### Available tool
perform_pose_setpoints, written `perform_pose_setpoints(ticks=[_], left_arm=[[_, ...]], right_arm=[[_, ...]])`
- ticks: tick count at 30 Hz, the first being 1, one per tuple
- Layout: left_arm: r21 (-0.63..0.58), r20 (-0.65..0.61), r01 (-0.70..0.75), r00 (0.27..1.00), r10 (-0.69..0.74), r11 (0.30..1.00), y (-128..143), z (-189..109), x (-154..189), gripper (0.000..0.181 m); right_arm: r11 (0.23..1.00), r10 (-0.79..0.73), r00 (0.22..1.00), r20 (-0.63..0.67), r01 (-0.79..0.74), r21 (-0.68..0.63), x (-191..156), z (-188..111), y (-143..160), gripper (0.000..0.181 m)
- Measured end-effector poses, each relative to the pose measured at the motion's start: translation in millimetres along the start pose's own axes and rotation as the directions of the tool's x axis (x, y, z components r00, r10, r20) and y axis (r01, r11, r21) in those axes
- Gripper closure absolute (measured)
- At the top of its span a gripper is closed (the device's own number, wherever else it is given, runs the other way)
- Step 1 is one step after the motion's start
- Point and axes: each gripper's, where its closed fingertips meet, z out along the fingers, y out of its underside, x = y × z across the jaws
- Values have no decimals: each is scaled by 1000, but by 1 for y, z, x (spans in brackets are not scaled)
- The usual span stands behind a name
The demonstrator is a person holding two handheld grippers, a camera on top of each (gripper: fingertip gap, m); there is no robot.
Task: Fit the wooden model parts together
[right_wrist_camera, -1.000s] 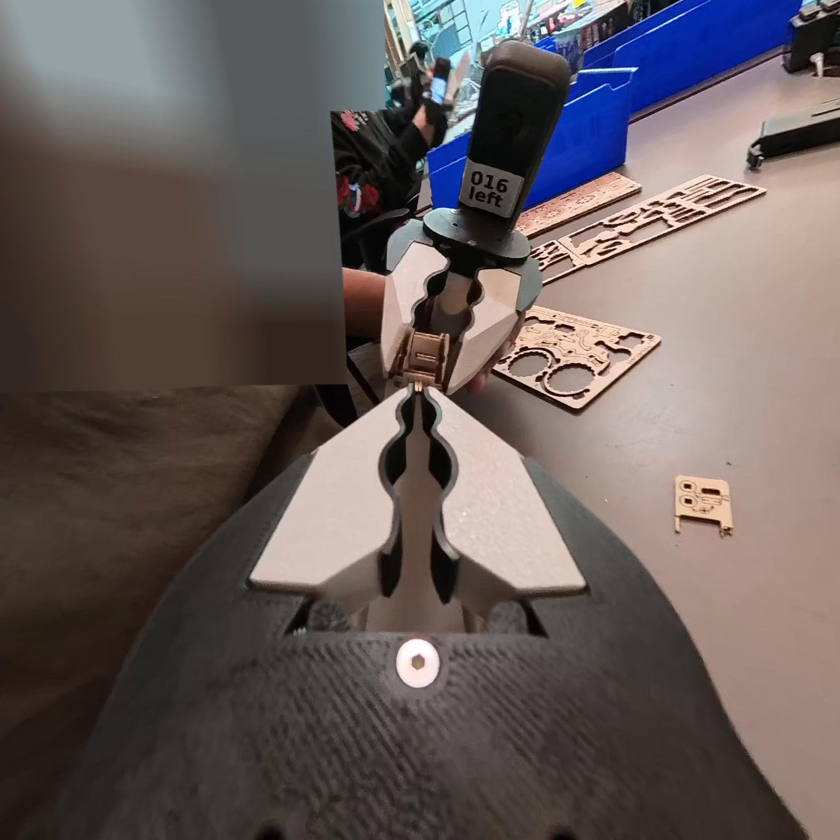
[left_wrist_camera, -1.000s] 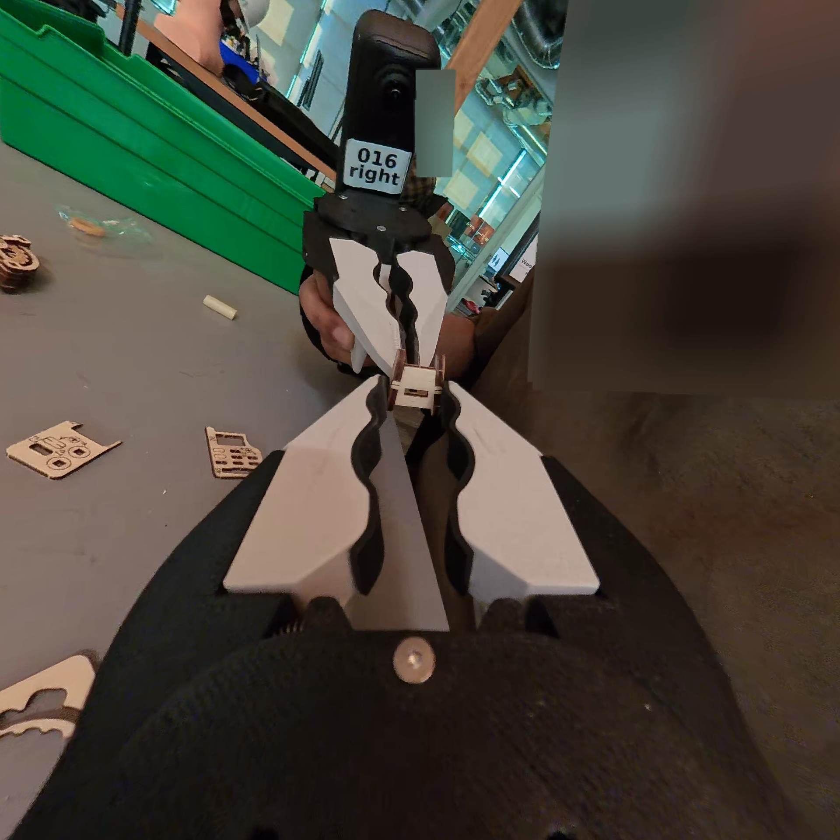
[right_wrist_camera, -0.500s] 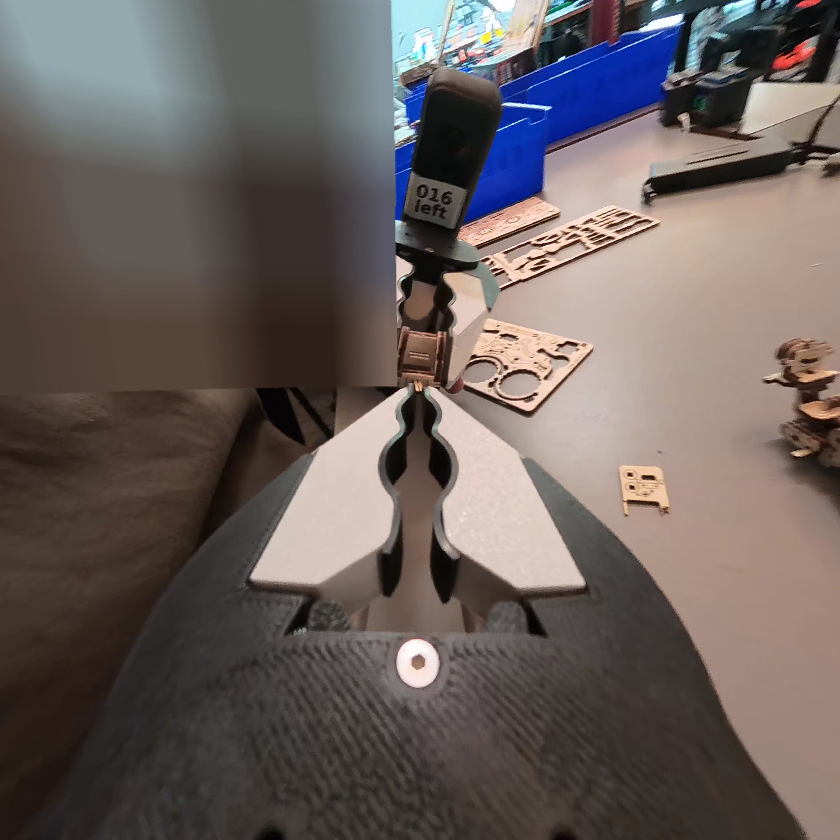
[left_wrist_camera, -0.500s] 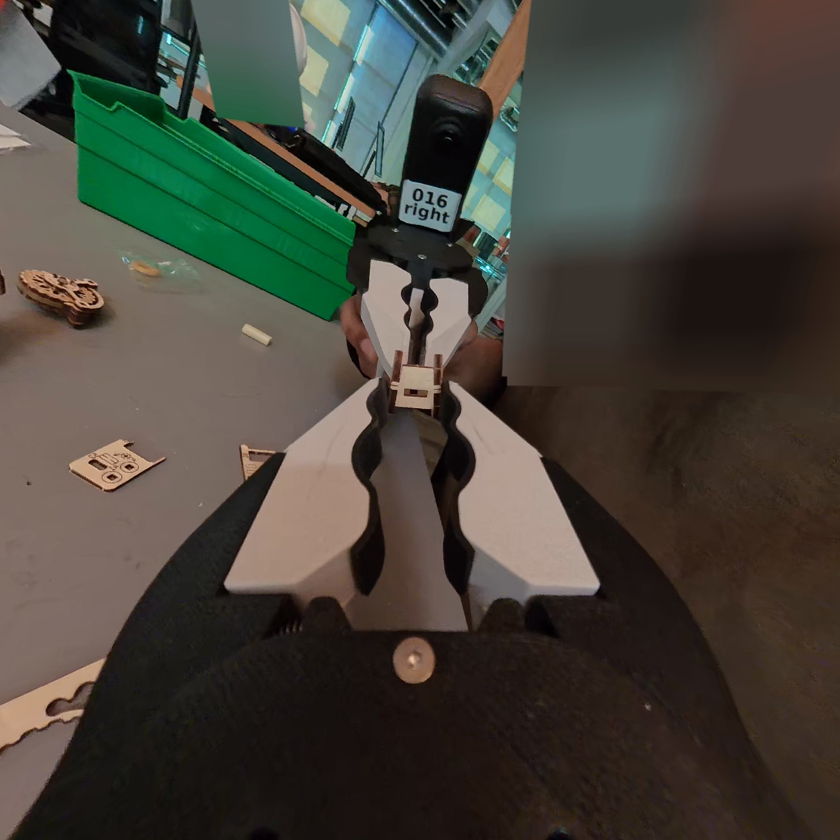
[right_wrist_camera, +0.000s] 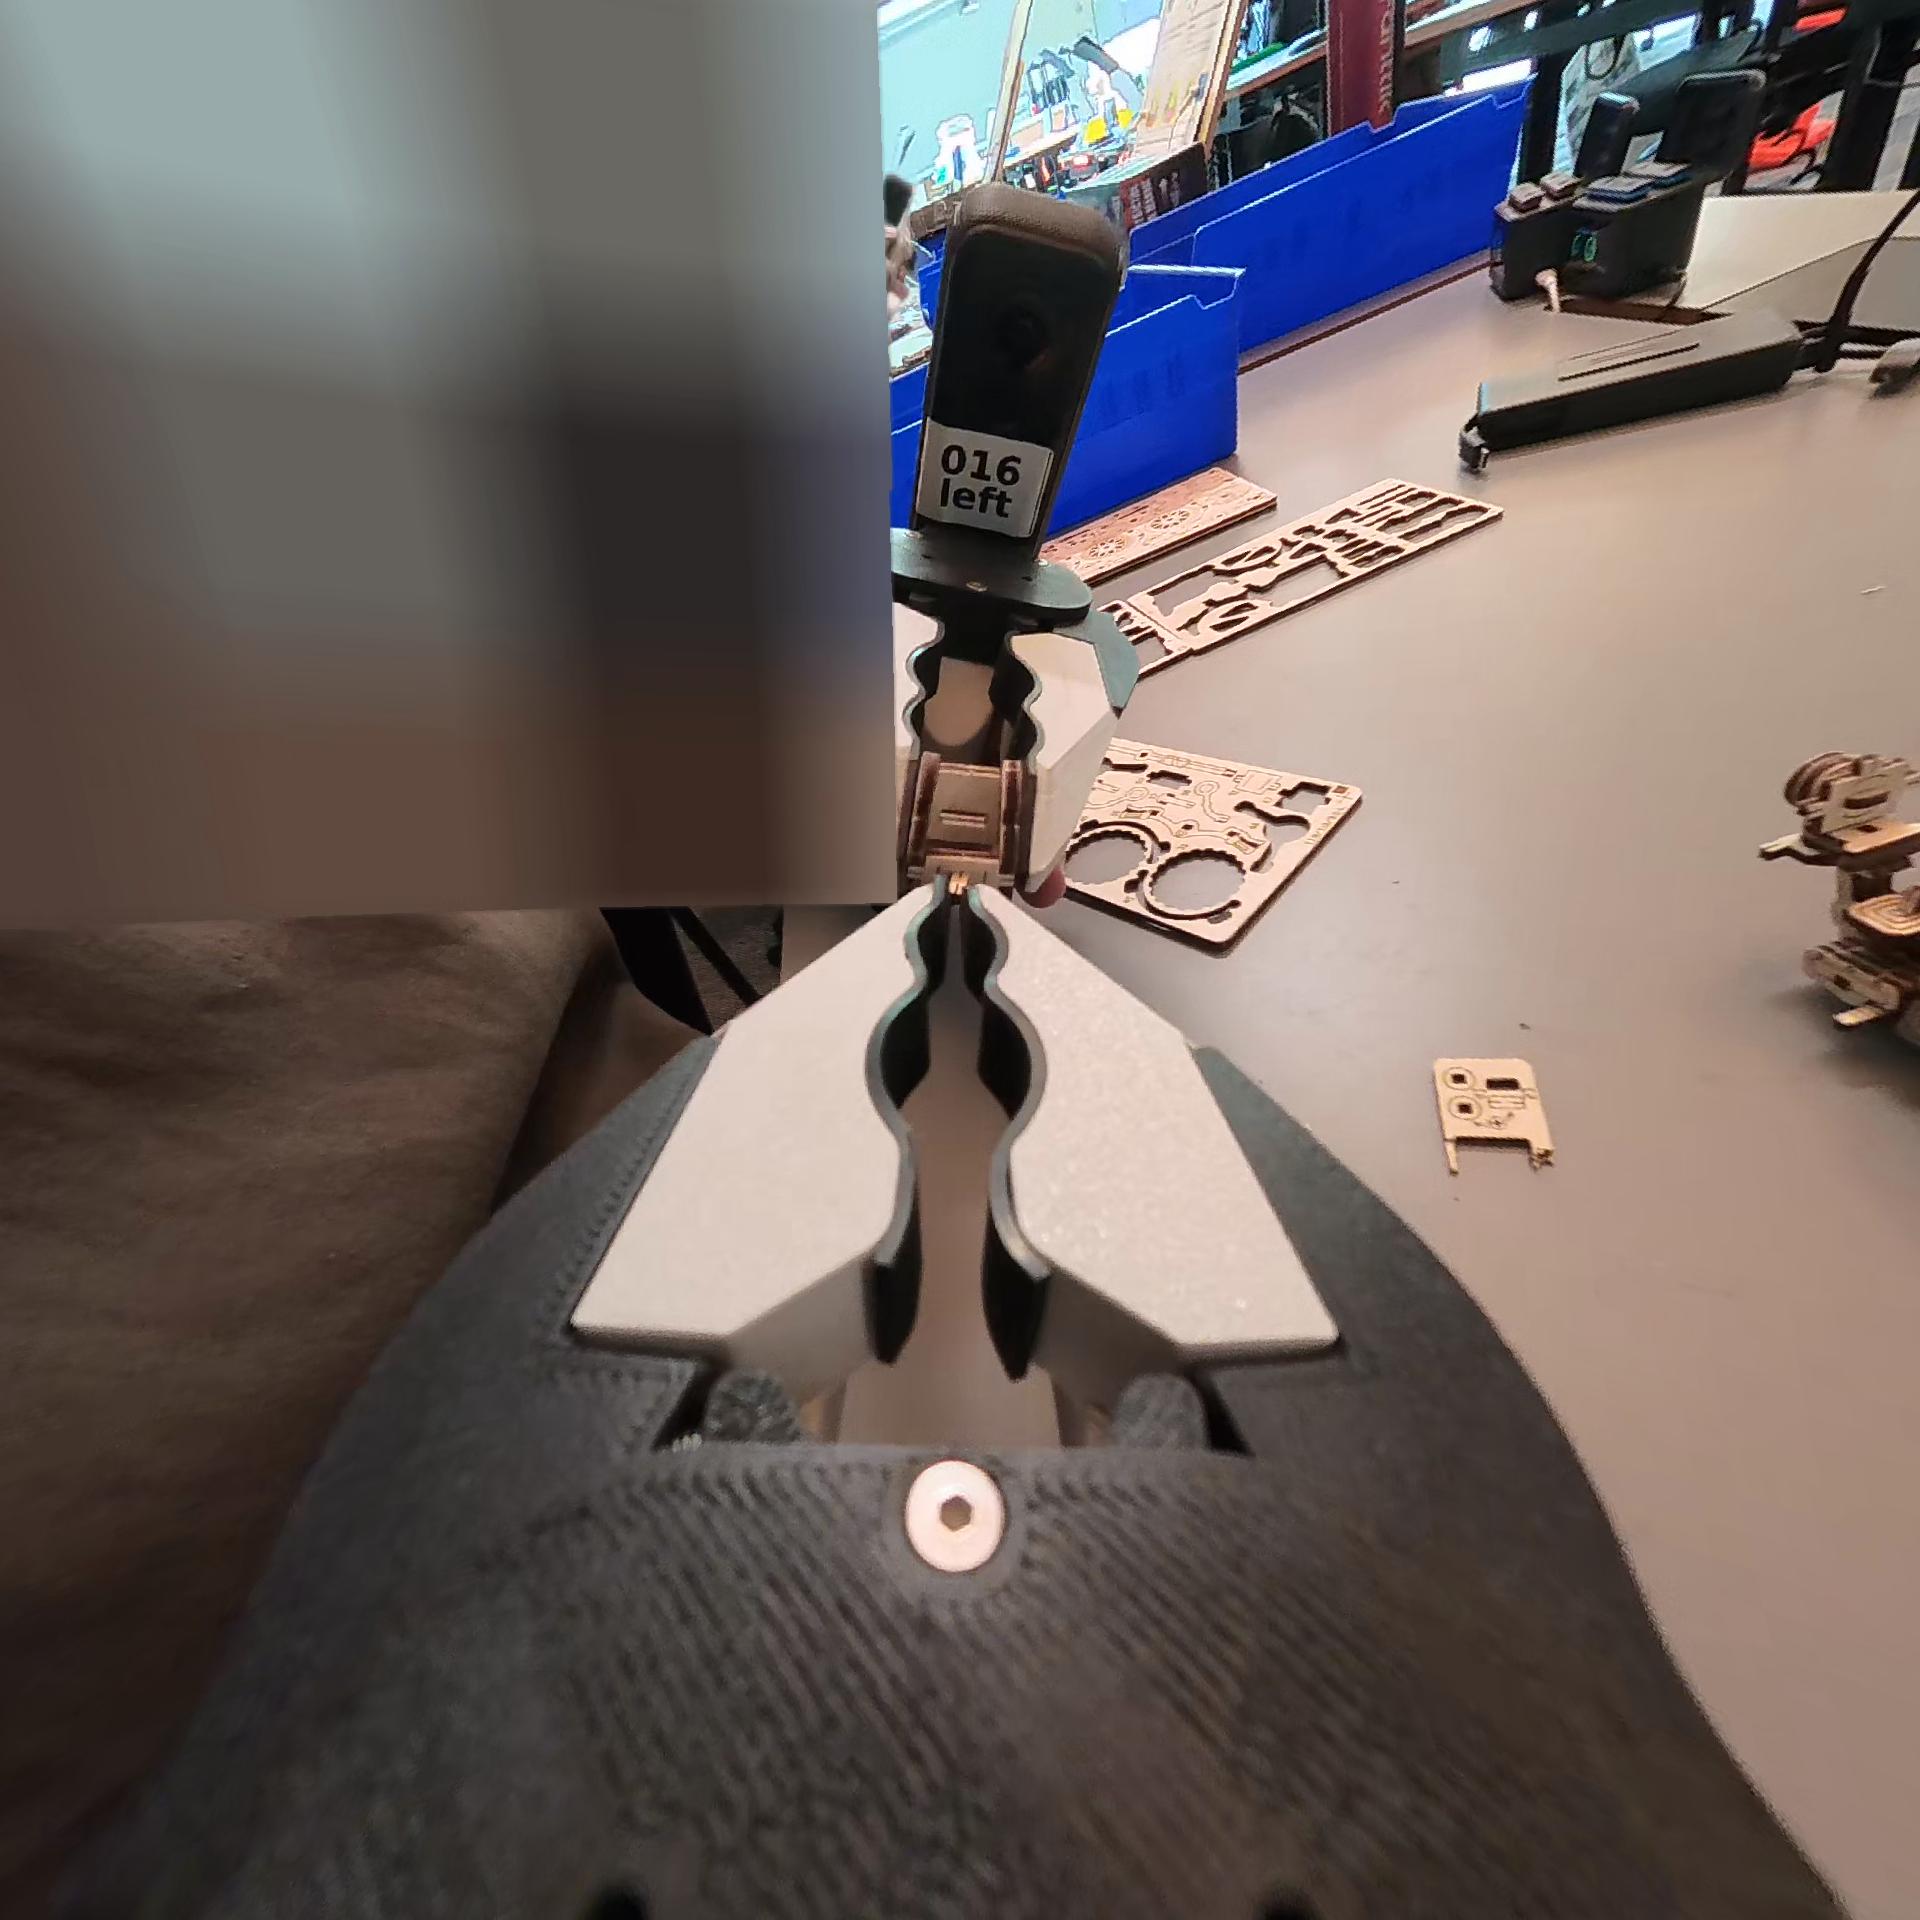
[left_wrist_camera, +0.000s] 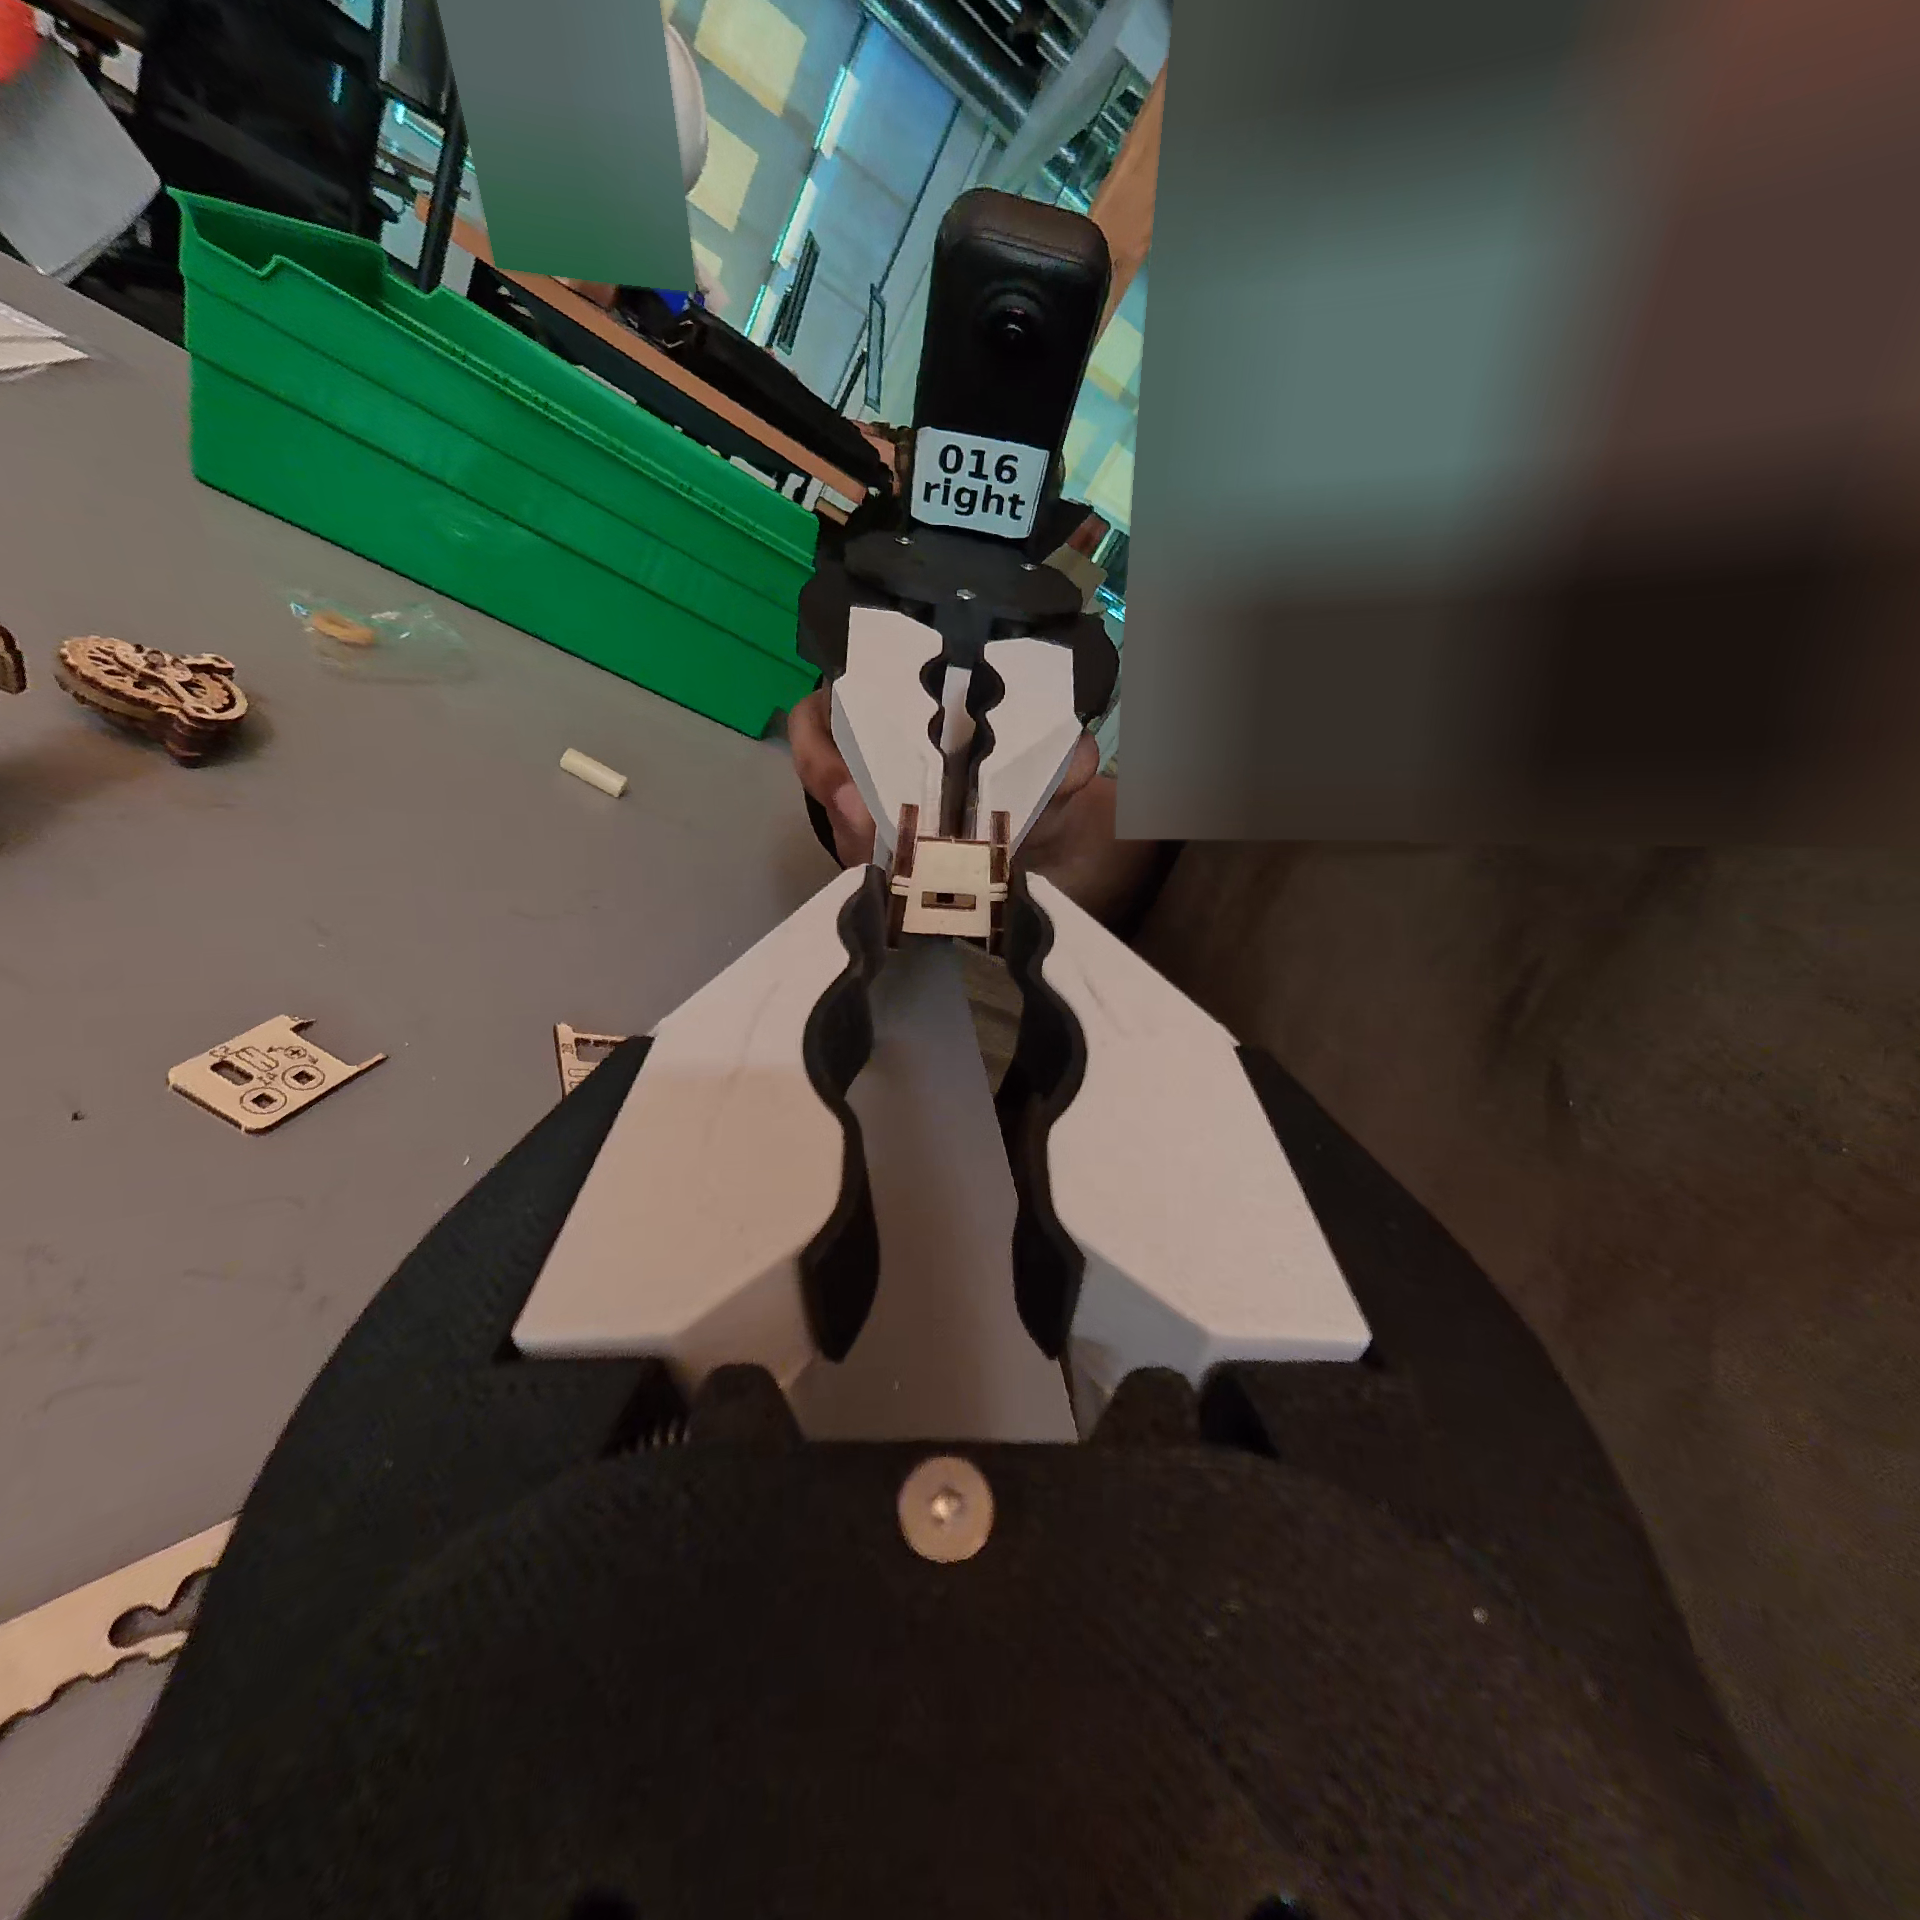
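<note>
My left gripper (left_wrist_camera: pixel 948 896) is shut on a small box-like wooden assembly (left_wrist_camera: pixel 945 883) and holds it in the air above the table edge. My right gripper (right_wrist_camera: pixel 954 902) faces it tip to tip, shut on a small thin wooden part (right_wrist_camera: pixel 956 886) that touches the near end of the assembly (right_wrist_camera: pixel 961 821). In the left wrist view the right gripper (left_wrist_camera: pixel 961 805) stands just behind the assembly. In the right wrist view the left gripper (right_wrist_camera: pixel 966 868) holds the assembly by its sides. A hand shows behind each far gripper. The joint itself is hidden.
Seen from the left wrist: a green bin (left_wrist_camera: pixel 499 468), a wooden motorcycle model (left_wrist_camera: pixel 151 686), a white dowel (left_wrist_camera: pixel 592 772), a flat wooden card (left_wrist_camera: pixel 270 1070). Seen from the right wrist: blue bins (right_wrist_camera: pixel 1174 353), cut-out wooden sheets (right_wrist_camera: pixel 1216 842), a card (right_wrist_camera: pixel 1491 1107), a part-built model (right_wrist_camera: pixel 1860 883).
Both grippers have swung together while staying tip to tip, so more of the table shows in each view. Each keeps its hold on its wooden piece.
</note>
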Motion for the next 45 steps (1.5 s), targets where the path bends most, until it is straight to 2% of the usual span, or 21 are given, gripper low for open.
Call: perform_pose_setpoints(ticks=[4,10,14,41,45], left_arm=[[-4,-3,9,1000,-9,1000,1,1,0,159],[-2,-57,48,997,-48,999,2,2,5,160],[-12,-75,53,996,-53,999,4,3,8,159],[4,-27,35,999,-35,999,-1,2,0,160],[25,2,42,999,-42,999,-6,-4,-5,159]], right_arm=[[1000,15,1000,19,-15,-7,0,0,2,181],[994,110,985,132,-113,11,-6,-2,1,181],[993,117,980,159,-118,1,-9,-2,3,181],[997,66,997,34,-67,26,1,0,-1,181],[997,70,997,-44,-68,32,17,-11,-1,181]])
